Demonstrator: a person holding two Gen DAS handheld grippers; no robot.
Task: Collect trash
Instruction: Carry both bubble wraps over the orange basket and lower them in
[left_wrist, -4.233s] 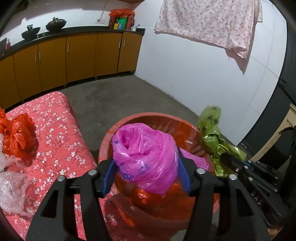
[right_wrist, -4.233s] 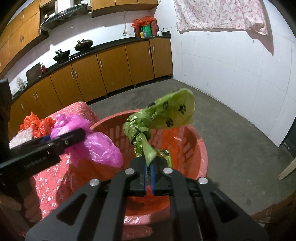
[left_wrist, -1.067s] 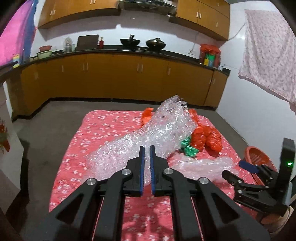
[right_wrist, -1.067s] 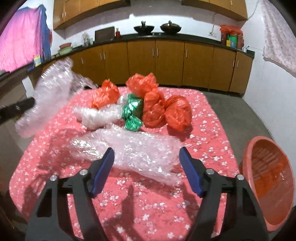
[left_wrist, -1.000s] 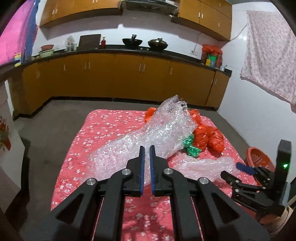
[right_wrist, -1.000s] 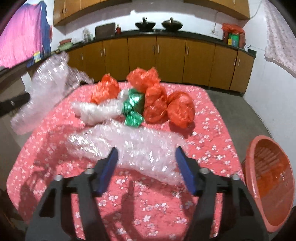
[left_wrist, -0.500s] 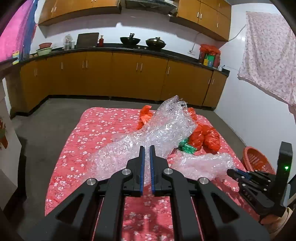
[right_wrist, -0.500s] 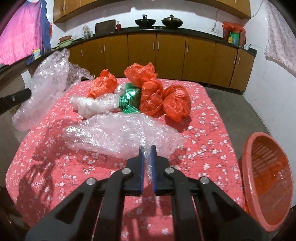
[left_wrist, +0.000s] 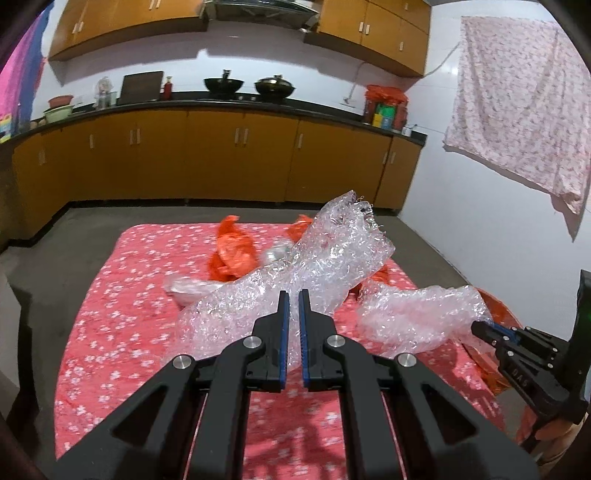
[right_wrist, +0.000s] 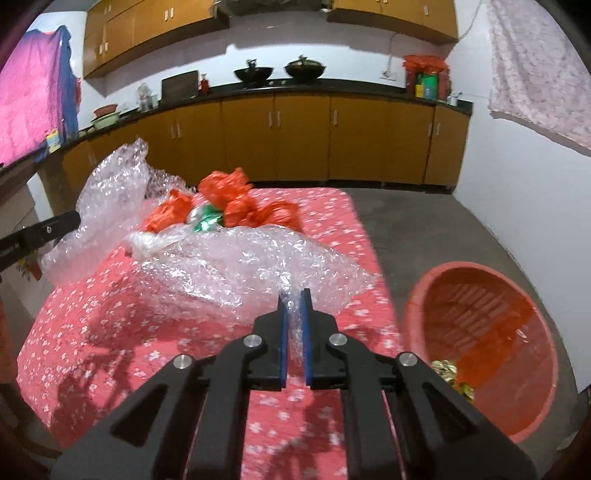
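Carrying both bubble-wrap wads to the orange basket (right_wrist: 476, 332): left tool (left_wrist: 291, 325) clamped on one wad (left_wrist: 295, 280), right tool (right_wrist: 294, 325) clamped on the other (right_wrist: 258, 273) above the desk (right_wrist: 110, 332); release over the rim.

Clamped in the left gripper (left_wrist: 291, 299), the bubble wrap (left_wrist: 303, 273) is clear, crinkled plastic film with a wet-looking glitter. The second sheet (right_wrist: 255, 269), pinched in the right gripper (right_wrist: 294, 299), looks the same. Under both lies matt printed cloth (right_wrist: 110, 332). Beyond, the orange bags (right_wrist: 236, 203) are thin, shiny plastic; the basket (right_wrist: 480, 332) to the right is smooth slotted plastic. Both grippers are matt black with blue pads (left_wrist: 283, 332).
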